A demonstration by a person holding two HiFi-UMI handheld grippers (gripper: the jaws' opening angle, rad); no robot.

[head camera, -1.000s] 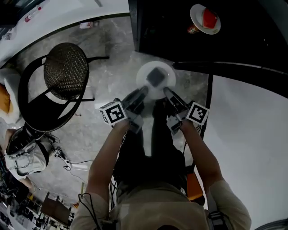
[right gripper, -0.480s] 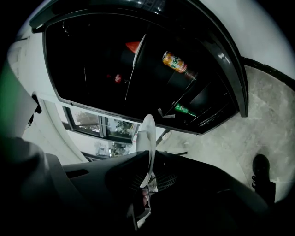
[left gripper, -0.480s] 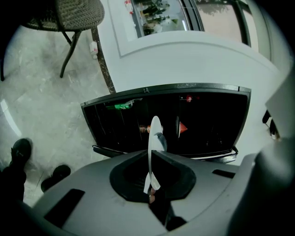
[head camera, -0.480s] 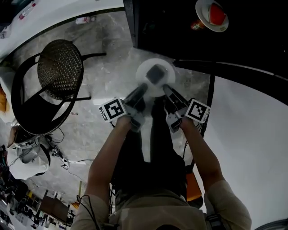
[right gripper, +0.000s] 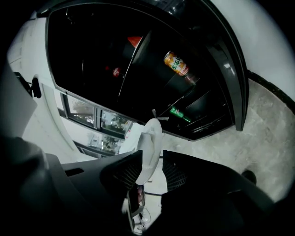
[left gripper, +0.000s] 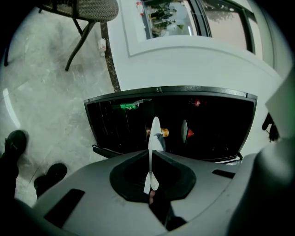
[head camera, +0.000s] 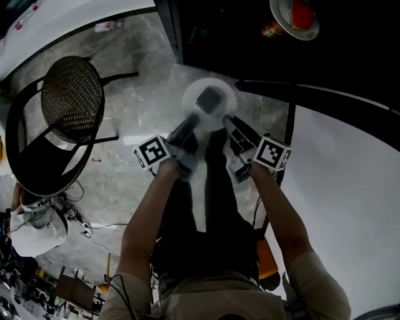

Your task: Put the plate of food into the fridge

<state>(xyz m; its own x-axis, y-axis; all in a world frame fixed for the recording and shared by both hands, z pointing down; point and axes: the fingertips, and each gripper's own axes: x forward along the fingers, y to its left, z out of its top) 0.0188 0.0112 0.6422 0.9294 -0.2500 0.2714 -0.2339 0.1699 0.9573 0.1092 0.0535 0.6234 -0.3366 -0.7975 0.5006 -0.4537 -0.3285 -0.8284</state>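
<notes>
Plate of food: a round white plate (head camera: 201,89) bearing a dark square portion (head camera: 210,100) was held level between both grippers, above the grey marbled floor (head camera: 140,106) and just in front of the open black fridge (head camera: 237,44), not yet inside it. The left gripper (head camera: 190,122) was clamped tight on the plate's near rim. The right gripper (head camera: 230,123) had just been opening its jaws; the rim stood between them, with a gap on one side. The head view alone showed the plate's top face and the food. The left gripper view showed the plate edge-on as a thin white line pinched between the pads. The right gripper view showed the rim lying against one pad and clear of the other. Both gripper views looked into the dark shelves, where an orange can (right gripper: 176,63) and a green-labelled item (right gripper: 179,114) lay. A second white dish with red food (head camera: 294,15) sat deeper in the fridge. The white fridge door (head camera: 350,175) stood open at the right. A black chair with a woven round seat (head camera: 70,100) stood well apart at the left.
</notes>
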